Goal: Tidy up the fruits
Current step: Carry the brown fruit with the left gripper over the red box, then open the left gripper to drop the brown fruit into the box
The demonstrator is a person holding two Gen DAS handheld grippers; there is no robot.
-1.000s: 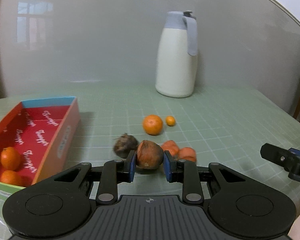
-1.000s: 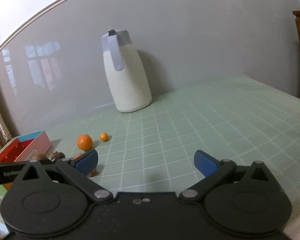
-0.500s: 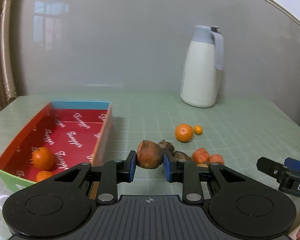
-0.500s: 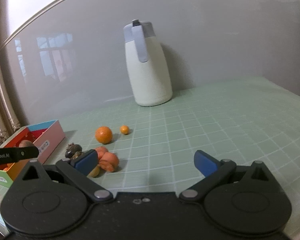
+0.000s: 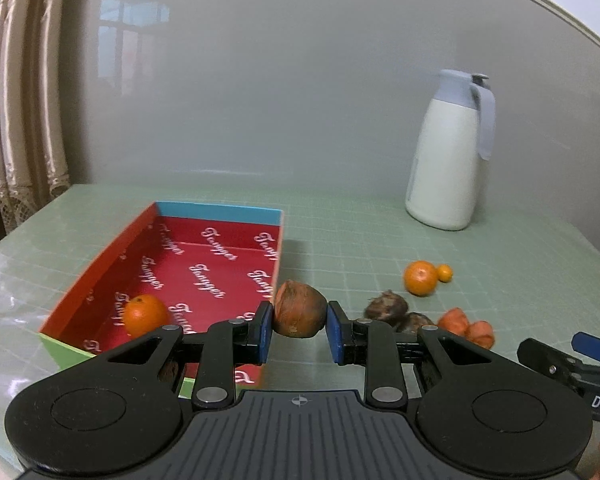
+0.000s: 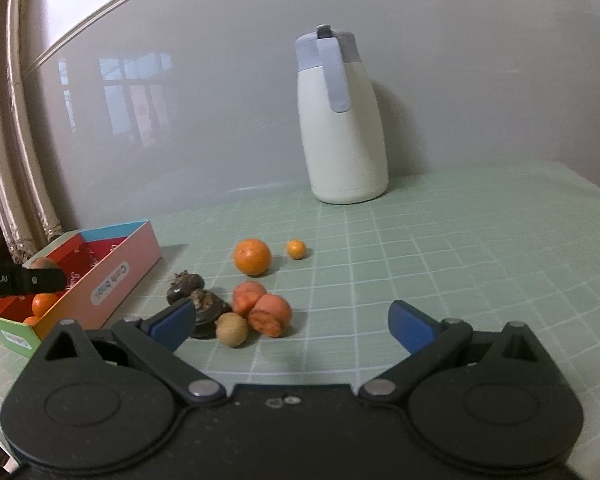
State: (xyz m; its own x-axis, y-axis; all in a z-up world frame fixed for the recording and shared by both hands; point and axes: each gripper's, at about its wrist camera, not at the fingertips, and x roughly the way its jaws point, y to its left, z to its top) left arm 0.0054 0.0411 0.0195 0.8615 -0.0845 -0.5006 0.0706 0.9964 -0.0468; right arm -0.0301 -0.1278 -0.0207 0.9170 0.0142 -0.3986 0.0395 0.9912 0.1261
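The left tool (image 5: 299,330) is pinching a brown fruit (image 5: 299,314) across its middle, near the box (image 5: 220,213) wall. It looks light, firm and rounded, liable to roll. The right tool (image 6: 290,326) is hanging wide, holding nothing.

Left gripper (image 5: 299,332) jaws clamped on something, right gripper (image 6: 290,326) jaws spread wide, apparently empty
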